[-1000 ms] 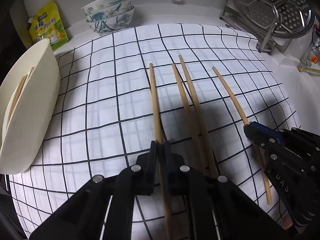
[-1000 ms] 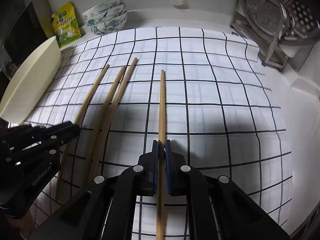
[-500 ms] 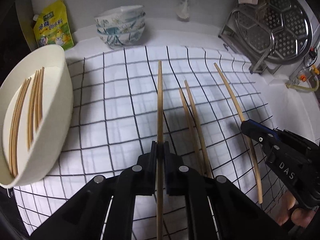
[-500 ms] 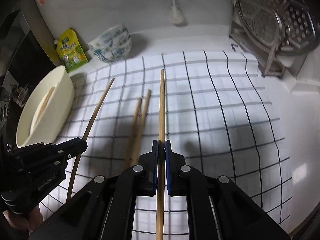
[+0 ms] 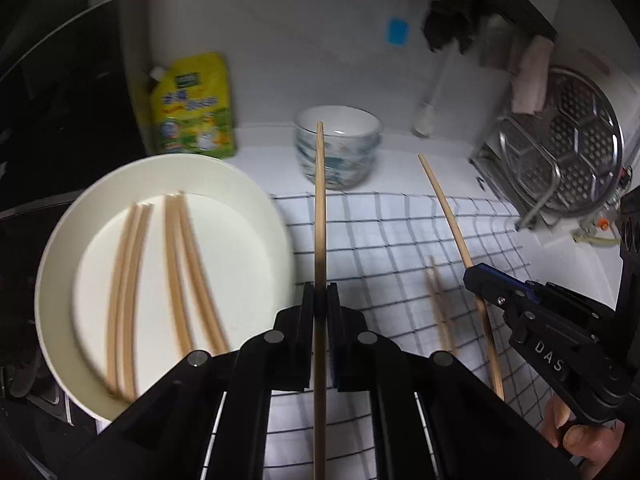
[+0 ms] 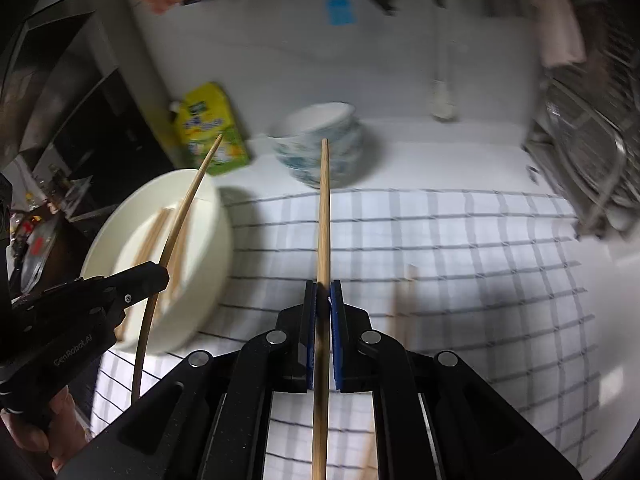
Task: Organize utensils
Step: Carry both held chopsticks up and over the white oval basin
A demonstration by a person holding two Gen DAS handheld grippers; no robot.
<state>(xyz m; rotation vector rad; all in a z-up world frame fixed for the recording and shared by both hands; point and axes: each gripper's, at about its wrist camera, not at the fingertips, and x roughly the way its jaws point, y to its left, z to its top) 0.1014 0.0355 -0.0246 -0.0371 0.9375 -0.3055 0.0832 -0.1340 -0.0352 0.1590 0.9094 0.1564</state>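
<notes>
Both claws are clamped tight, left gripper (image 5: 320, 304) and right gripper (image 6: 323, 300) each pinching one chopstick (image 5: 319, 216) mid-shaft above the checked cloth (image 5: 384, 232) near the white bowl (image 5: 60, 248), probably light, stiff, slippery, so grip near the middle.

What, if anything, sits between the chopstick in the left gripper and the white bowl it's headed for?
Nothing visible. The left gripper holds its chopstick lifted off the checked cloth, beside the white bowl. Only the bowl's near rim lies between, and the chopsticks already inside leave bare floor.
</notes>
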